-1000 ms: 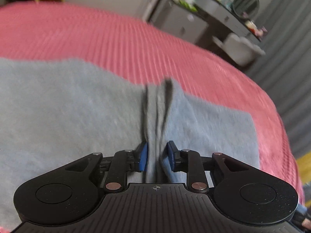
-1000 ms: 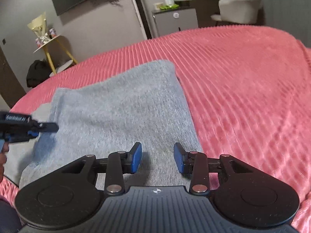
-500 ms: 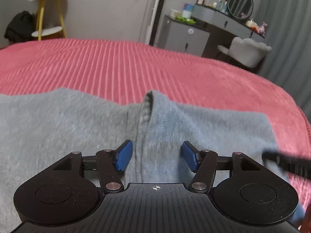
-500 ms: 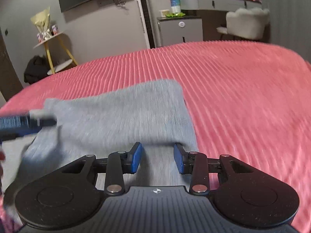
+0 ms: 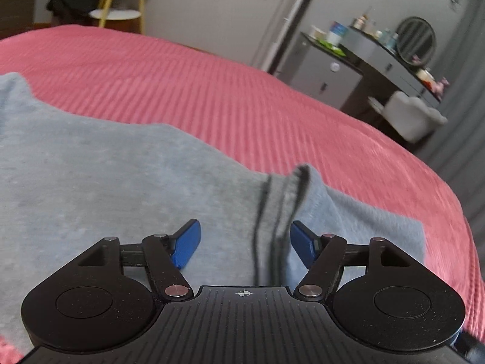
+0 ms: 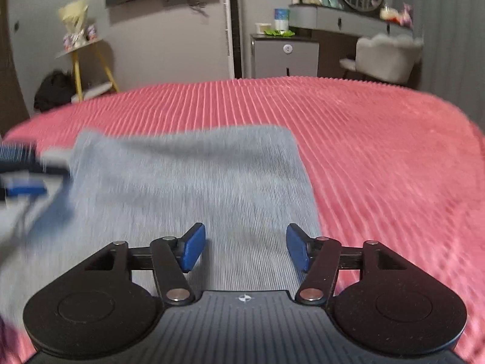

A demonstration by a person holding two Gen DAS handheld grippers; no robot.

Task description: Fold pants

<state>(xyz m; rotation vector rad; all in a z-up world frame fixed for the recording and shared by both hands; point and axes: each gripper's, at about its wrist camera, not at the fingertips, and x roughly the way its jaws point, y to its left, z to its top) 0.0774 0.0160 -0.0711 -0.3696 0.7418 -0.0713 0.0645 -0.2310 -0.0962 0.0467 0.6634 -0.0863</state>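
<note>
On the ribbed pink bedspread (image 5: pixel 242 97) we have just let go: left gripper (image 5: pixel 245 242) and right gripper (image 6: pixel 245 247) are opening off the soft grey knit pants (image 5: pixel 121 182), so this fold looks laid

I can't read any text, label, brand or number in either wrist view. The only sign I can make out is a small crosshair mark (image 5: pixel 243 293) printed on the black ribbed body of the left tool, and the same mark (image 6: pixel 244 298) on the right tool's body. A container (image 6: pixel 281 19) on the cabinet by the far wall may carry printing, but it is too small and blurred for me to read.
</note>
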